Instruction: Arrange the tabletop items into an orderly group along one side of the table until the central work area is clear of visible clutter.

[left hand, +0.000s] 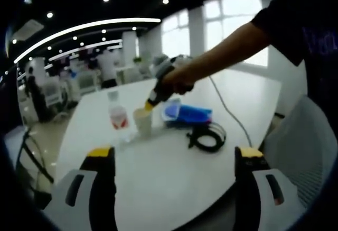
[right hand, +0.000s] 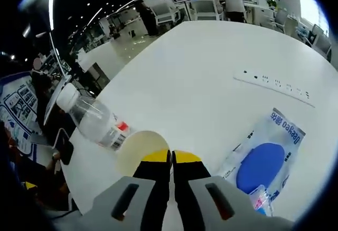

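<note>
a: what is seen in the left gripper view?

b: the left tool [left hand: 174,159] is held wide open with nothing between its jaws, above the near edge of the white table [left hand: 158,183]. farther in, a paper cup [left hand: 142,121] is stood upright with a clear plastic bottle [left hand: 117,116] just beside it; a blue-and-white packet [left hand: 187,113] and a coiled black cable [left hand: 207,137] are laid near. the right tool [left hand: 149,104] is brought down onto the cup's rim by a hand [left hand: 177,80].

a: and in the right gripper view?

b: the right tool [right hand: 171,159] is seen with its jaws pressed almost together, apparently pinching the wall of the paper cup [right hand: 138,149]. the plastic bottle [right hand: 92,117] is touching or just beside the cup, the packet [right hand: 266,159] lies apart, and a white power strip [right hand: 274,87] lies farther off.

a: how would the cup be expected to handle?

b: it is judged light, thin and easily crushed, so a gentle pinch at the stiffer rolled rim is advised. the bottle, apparently nearly empty, could be tipped easily; it would best be taken around its body.
</note>
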Available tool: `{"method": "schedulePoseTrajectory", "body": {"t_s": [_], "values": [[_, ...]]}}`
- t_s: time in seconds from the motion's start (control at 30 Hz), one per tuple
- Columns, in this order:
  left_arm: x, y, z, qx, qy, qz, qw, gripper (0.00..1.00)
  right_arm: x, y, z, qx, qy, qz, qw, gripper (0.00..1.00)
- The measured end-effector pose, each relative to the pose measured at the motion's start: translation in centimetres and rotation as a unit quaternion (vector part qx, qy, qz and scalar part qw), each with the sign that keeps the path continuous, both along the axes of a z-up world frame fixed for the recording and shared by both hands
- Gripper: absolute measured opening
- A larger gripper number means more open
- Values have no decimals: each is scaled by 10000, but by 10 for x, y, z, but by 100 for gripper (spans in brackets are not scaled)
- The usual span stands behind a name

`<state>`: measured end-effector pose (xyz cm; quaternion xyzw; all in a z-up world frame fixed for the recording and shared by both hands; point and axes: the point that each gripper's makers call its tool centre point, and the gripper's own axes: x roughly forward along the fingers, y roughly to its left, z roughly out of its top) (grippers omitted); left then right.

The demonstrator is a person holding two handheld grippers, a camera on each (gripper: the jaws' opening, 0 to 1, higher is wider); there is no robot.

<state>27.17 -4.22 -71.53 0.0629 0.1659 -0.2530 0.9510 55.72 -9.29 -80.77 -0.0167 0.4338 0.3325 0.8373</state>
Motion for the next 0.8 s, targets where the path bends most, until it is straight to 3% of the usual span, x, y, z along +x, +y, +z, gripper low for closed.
{"method": "schedulePoseTrajectory", "body": {"t_s": [0.33,0.8], "values": [[0,0,-1,16,17,-4,10000,89,-3,6,0,22,118,27,9999,0],[1,0,-1,42,-5,13,10000,88,-4,3,-3,-83,56,185,9998,2]]}}
